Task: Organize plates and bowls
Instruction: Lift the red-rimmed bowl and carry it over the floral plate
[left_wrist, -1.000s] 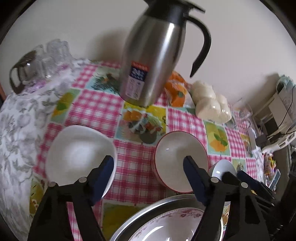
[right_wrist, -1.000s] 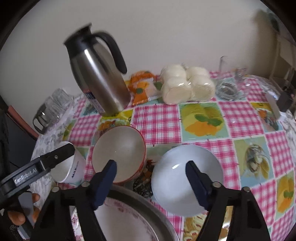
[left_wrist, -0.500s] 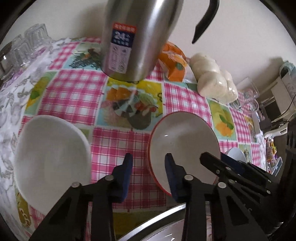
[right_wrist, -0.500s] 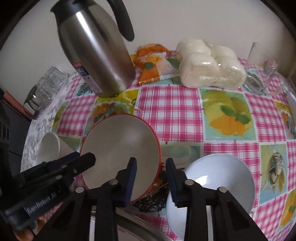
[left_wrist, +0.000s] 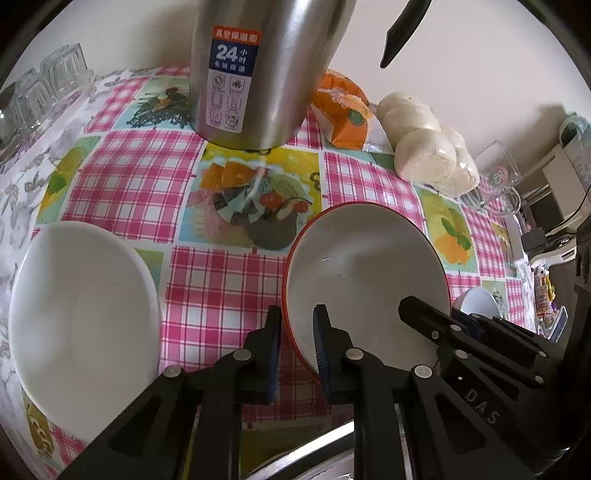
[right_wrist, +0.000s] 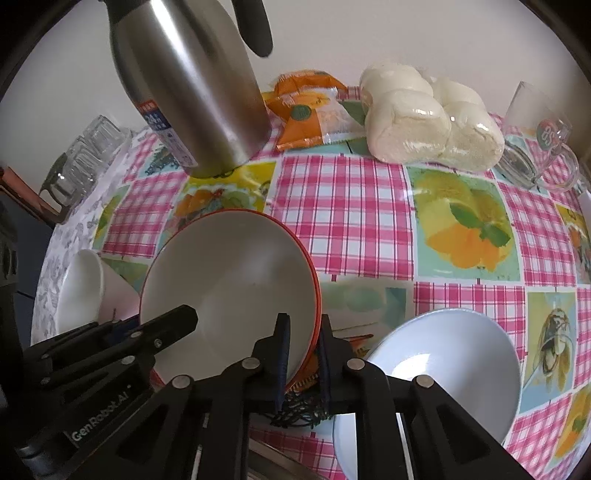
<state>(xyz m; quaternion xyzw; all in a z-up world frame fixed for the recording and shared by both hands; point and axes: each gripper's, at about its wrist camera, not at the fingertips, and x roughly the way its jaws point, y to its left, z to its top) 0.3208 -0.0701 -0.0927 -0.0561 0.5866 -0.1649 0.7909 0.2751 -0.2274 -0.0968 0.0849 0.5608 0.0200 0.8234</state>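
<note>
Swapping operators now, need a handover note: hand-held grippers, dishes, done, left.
Left hand-held gripper: shut on the red-rimmed bowl, at its left rim.
Right hand-held gripper: shut on that bowl's right rim.
Bowl sits mid-table, before the steel flask. White bowl to its left, pale blue bowl to its right.
Done: two-sided grip.
Left: lift and stack; nothing stacked yet.
</note>
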